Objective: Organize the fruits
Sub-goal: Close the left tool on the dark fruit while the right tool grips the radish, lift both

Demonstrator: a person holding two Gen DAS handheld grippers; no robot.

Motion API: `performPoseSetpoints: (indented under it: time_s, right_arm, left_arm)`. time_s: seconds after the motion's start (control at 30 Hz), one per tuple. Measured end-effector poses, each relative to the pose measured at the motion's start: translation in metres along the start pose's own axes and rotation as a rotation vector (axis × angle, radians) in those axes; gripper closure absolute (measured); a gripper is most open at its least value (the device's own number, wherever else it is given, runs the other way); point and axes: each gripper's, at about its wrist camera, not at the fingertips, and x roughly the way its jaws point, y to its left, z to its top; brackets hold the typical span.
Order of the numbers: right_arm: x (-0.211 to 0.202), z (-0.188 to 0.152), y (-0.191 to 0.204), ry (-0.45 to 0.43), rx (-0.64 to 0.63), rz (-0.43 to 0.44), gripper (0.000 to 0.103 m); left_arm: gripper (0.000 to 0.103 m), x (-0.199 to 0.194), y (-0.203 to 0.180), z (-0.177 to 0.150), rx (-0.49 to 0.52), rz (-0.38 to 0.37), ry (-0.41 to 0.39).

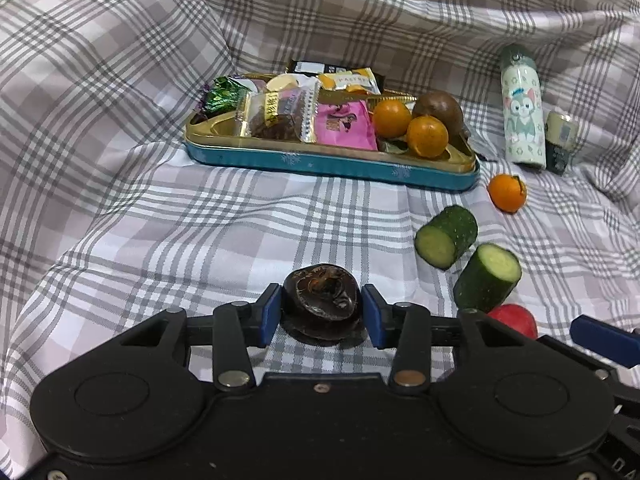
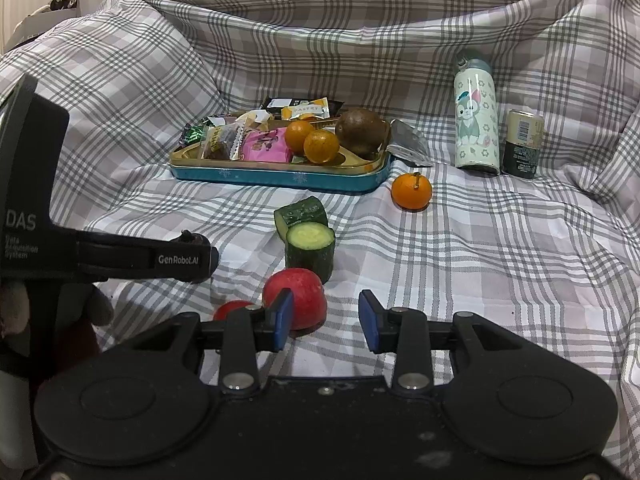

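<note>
The left gripper straddles a dark brown, glossy round fruit lying on the grey-and-white checked cloth. Its blue pads sit at either flank, a sliver of gap showing on the right, so it reads as released, not clamped. The right gripper hangs with jaws apart and nothing between them; its left pad overlaps a red round fruit just behind. 2 green cucumber chunks sit past that, touching each other. Further right lies a loose orange mandarin, near the corner of the teal tin tray with gold lining. The tray carries 2 more mandarins, a brown round fruit and wrapped snacks.
</note>
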Motion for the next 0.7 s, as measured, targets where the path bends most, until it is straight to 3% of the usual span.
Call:
performPoseSetpoints:
  time_s: [0.7]
  right_arm:
    - [0.025,0.012,0.025,0.038,-0.017,-0.038,0.059]
  left_arm:
    - [0.052,-0.006,0.011,0.001,-0.041,-0.017,-0.013]
